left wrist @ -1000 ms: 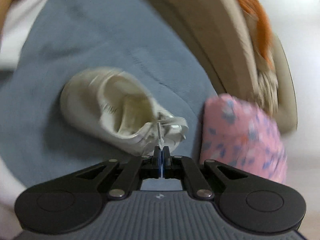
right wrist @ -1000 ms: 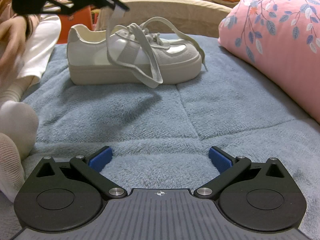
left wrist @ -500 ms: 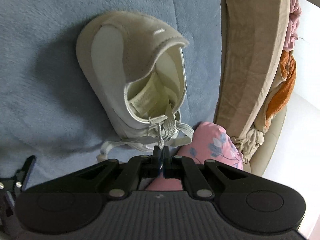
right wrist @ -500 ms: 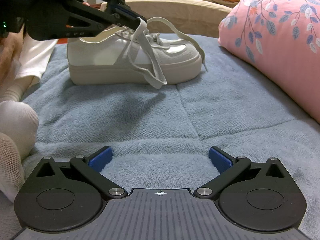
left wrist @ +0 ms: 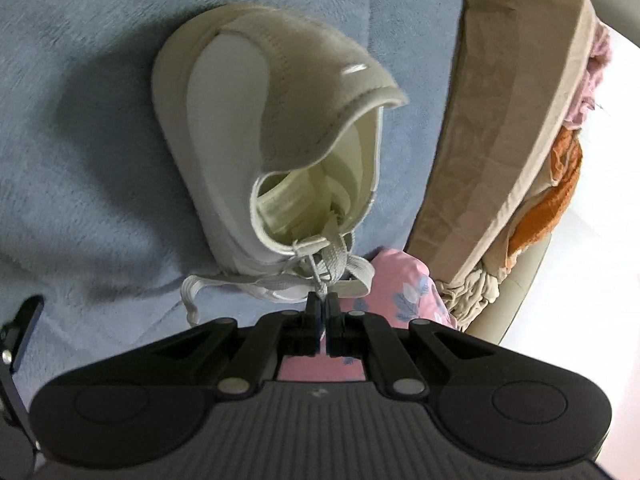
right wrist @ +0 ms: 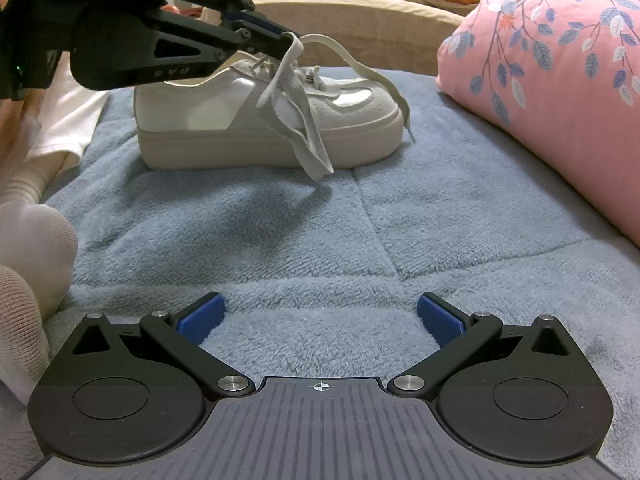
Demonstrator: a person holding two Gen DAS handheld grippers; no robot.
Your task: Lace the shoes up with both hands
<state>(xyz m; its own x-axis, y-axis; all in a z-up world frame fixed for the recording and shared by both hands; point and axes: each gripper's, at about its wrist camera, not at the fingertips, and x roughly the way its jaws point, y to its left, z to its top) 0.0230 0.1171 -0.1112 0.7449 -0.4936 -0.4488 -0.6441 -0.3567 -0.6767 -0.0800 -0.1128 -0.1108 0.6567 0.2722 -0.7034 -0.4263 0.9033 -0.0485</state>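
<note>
Lowering toward the shoe (right wrist: pixel 264 120), the left gripper (right wrist: pixel 286 42) is clenching a lace (right wrist: pixel 298 120); the right gripper (right wrist: pixel 320 316) is waiting open, lacing barely underway.

shoe (right wrist: pixel 224 108): glossy panels, matt suede | blanket (right wrist: pixel 320 240): fuzzy fleece
</note>
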